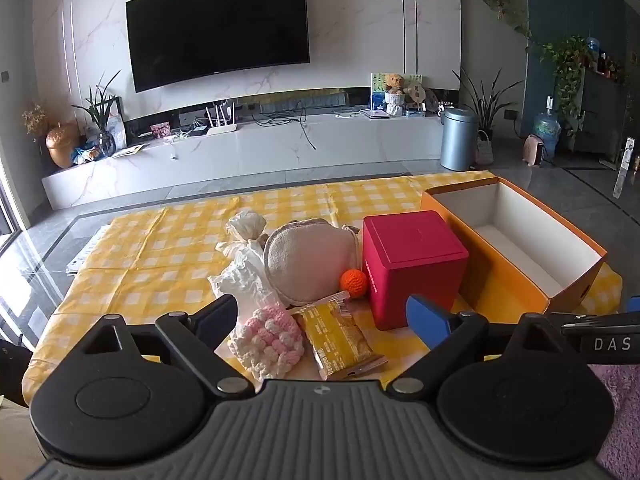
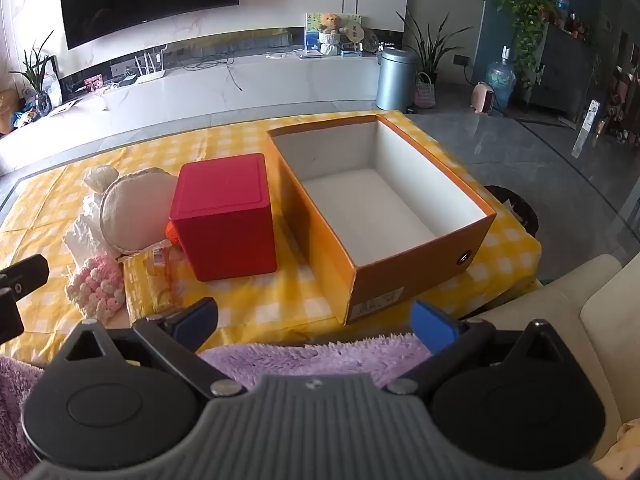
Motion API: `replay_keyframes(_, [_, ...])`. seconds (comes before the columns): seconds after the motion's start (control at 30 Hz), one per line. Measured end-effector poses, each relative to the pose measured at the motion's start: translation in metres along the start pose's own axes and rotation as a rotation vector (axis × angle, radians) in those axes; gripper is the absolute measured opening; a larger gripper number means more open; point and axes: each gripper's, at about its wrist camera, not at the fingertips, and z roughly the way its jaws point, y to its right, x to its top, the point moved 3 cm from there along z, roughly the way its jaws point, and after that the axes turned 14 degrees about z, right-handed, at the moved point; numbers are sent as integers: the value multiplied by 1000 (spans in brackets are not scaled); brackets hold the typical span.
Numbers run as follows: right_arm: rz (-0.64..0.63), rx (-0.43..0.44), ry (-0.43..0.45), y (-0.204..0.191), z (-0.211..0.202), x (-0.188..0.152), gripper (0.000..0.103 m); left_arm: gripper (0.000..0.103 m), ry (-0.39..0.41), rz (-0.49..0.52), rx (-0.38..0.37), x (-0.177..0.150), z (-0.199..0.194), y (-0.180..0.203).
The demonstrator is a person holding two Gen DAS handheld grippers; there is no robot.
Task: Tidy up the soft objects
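We see both grippers standing wide, with nothing between the fingers of either. The left gripper hangs over the near end of the soft heap; the right gripper hangs over the near table edge, just in front of the orange box.

The soft things lie in 1 cluster on the yellow checked cloth, left of the red box:
- pink-and-white crochet piece, nearest to us, between the left gripper's fingers in view but not touched
- beige plush pouch behind it
- white crumpled fabric on the left, with a white knotted bundle at the far end
- orange crochet ball, wedged between the pouch and the red box

A yellow snack packet lies touching the crochet piece.

We judge that the orange box stands open and empty on the right as the bin for the soft items. The red box is closed and rigid, and we judge it a distractor. Sorting is not yet begun.

Writing: "DAS" reads on the other gripper's bar at the right edge of the left view. The packet's print and the label on the orange box's near end are too small to read. A purple fluffy fabric lies under the right gripper.
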Motion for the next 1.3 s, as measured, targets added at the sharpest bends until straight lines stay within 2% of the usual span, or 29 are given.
replay_keyframes(0.23, [3,-2,-9,-1,0,0,101,103,12,-6,-15,5,0,1])
replay_keyframes(0.3, [3,0,-8,2,0,-3,101,103,38,-13,-21,-1,-7,-3])
replay_keyframes(0.53, [-21,-10,-6,-4,1,-6,101,103,39,-23,-37,-1,-8,-2])
replay_keyframes(0.6, [-25,-12,-4,-4,0,-6,101,95,39,-28,-41,-1,-8,-3])
replay_keyframes(0.7, [-28,-15,-3,-4,1,-6,101,93,37,-21,-35,-2,-8,-2])
replay_keyframes(1.3, [-29,-15,-3,-2,0,-8,101,93,34,-1,-36,-2,-8,2])
